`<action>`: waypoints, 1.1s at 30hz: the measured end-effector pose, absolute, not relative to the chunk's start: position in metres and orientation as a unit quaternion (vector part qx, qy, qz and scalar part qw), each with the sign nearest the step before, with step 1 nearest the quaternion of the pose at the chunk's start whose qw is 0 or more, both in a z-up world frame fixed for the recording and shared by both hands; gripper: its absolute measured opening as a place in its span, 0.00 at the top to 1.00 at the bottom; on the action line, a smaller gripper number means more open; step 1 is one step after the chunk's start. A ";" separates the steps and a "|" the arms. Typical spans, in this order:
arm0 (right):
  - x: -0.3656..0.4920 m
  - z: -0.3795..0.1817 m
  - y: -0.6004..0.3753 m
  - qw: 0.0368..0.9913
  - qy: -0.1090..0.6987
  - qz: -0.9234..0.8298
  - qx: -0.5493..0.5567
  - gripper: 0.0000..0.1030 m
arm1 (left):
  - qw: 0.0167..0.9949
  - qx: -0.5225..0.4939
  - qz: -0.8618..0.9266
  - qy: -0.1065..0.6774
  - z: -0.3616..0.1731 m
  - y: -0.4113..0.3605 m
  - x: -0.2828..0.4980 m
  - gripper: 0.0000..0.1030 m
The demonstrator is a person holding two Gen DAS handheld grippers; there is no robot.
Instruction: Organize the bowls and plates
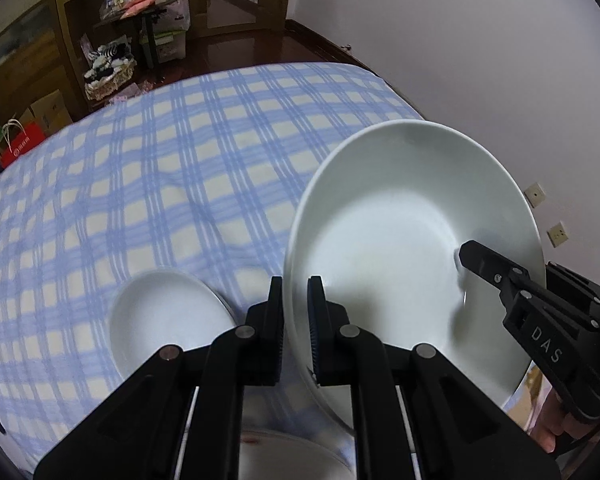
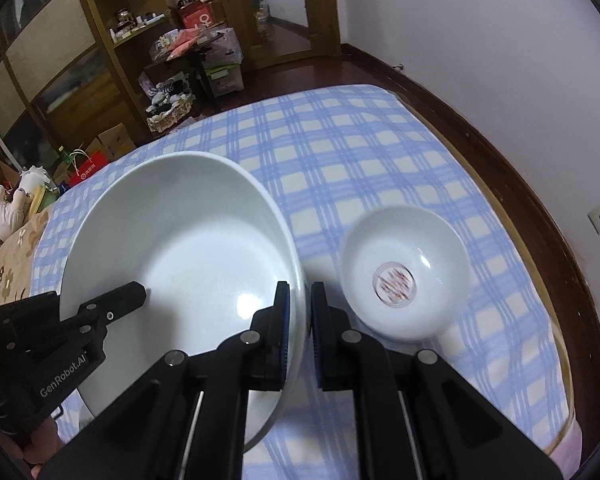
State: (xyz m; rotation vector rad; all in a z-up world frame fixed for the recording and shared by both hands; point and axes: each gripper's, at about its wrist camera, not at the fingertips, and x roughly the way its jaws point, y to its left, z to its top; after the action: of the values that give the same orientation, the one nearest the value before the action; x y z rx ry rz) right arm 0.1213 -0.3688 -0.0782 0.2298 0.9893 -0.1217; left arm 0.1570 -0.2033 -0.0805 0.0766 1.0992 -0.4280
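A large deep white plate [image 1: 400, 220] [image 2: 188, 240] hangs above the blue checked tablecloth [image 1: 180, 184], held at two opposite rims. My left gripper [image 1: 296, 292] is shut on its near-left rim; in the right wrist view it shows as a black gripper [image 2: 140, 292] at the plate's left side. My right gripper [image 2: 300, 292] is shut on the right rim and appears in the left wrist view as a black gripper [image 1: 466, 258] reaching over the plate's far side. A small white dish [image 1: 168, 320] lies on the cloth left of the plate. A small white bowl [image 2: 404, 272] with a red mark inside stands to its right.
Another white plate [image 1: 292, 456] peeks out below my left gripper. The table's dark wooden edge [image 2: 540, 216] curves along the right beside a white wall. Shelves, boxes and a basket [image 2: 168, 116] crowd the floor beyond the table's far side.
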 end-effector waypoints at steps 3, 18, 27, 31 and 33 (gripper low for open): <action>0.099 -0.081 -0.373 0.869 0.477 -0.066 0.113 0.89 | 0.828 0.046 -0.209 0.519 -0.084 -0.210 0.137 0.89; 0.038 -0.107 -0.392 0.853 0.494 -0.091 0.144 0.89 | 0.804 0.067 -0.228 0.545 -0.110 -0.230 0.082 0.89; 0.033 -0.134 -0.405 0.836 0.509 -0.107 0.174 0.88 | 0.788 0.083 -0.229 0.565 -0.140 -0.244 0.082 0.89; 0.039 -0.141 -0.408 0.833 0.511 -0.112 0.178 0.88 | 0.781 0.091 -0.227 0.575 -0.153 -0.247 0.083 0.89; 0.042 -0.147 -0.409 0.828 0.518 -0.112 0.182 0.88 | 0.777 0.091 -0.224 0.581 -0.160 -0.247 0.084 0.89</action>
State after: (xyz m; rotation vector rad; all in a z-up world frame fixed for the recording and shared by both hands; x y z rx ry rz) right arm 0.0416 -0.4089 -0.1471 0.3868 1.1001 -0.2373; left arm 0.0840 -0.2473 -0.1599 0.1958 1.2567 -0.4850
